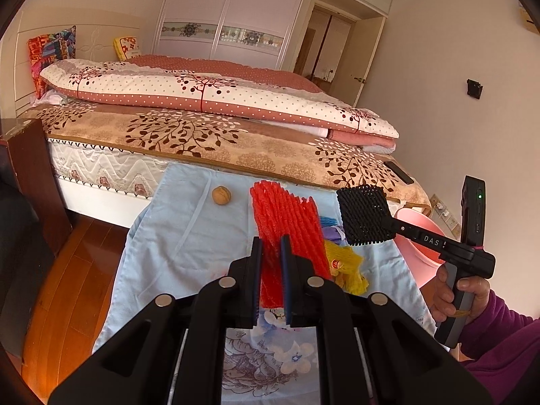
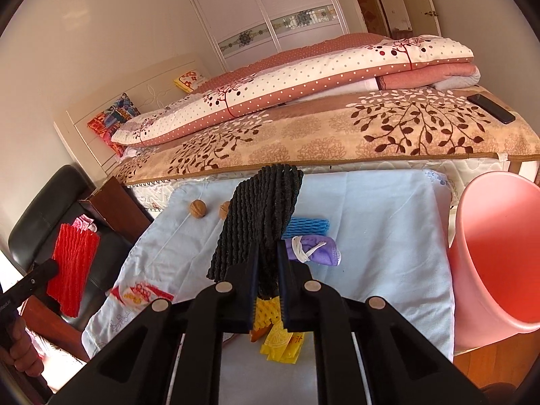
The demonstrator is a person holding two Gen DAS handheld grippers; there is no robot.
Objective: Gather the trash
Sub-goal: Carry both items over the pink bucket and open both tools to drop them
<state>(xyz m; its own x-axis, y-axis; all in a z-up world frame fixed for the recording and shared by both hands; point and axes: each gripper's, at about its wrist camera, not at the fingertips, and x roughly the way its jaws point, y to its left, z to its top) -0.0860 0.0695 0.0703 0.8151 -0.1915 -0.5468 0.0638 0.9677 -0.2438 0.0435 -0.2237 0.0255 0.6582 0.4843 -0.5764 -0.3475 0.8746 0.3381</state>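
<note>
My left gripper (image 1: 271,246) is shut on a red foam net sleeve (image 1: 287,229) and holds it above the light blue cloth (image 1: 175,236); the sleeve also shows in the right wrist view (image 2: 72,266). My right gripper (image 2: 267,253) is shut on a black foam net sleeve (image 2: 260,222), seen too in the left wrist view (image 1: 364,216). On the cloth (image 2: 371,236) lie a blue foam net (image 2: 308,226), a purple bundle with a white band (image 2: 317,251), a yellow foam net (image 2: 266,310), yellow wrappers (image 2: 283,341), a red-and-white wrapper (image 2: 141,293) and walnuts (image 2: 197,208). The pink bin (image 2: 499,256) stands at the right.
The bed (image 1: 202,135) with folded quilts lies just behind the cloth, with a dark phone (image 2: 491,108) near its corner. A black chair (image 2: 50,209) and a brown wooden stand (image 1: 30,175) are at the left. Wooden floor (image 1: 74,287) lies below.
</note>
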